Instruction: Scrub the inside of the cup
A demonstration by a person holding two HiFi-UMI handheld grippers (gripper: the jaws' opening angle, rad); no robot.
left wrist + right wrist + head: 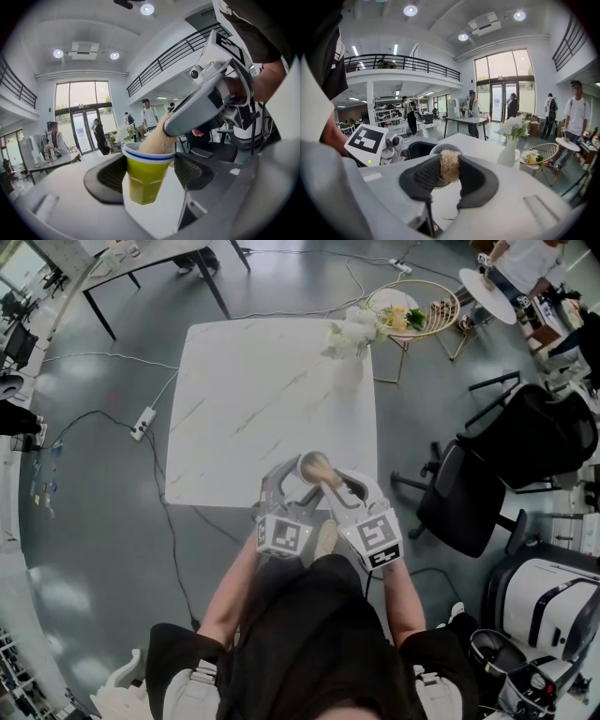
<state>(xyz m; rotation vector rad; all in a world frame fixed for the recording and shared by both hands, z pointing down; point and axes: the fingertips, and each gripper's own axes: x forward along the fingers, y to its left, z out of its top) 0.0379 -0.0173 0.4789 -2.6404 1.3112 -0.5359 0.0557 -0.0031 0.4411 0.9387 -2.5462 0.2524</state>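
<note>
While I hold both tools above the near edge of the white marbled surface, my left hand-held gripper clamps a yellow-green cup between its pads. The cup has a white rim and a blue band, and its mouth faces up. My right hand-held gripper is closed on a tan, fibrous scrubber, whose end sits inside the cup's mouth. A white vase of pale flowers stands at the surface's far right corner, well apart from the cup.
</note>
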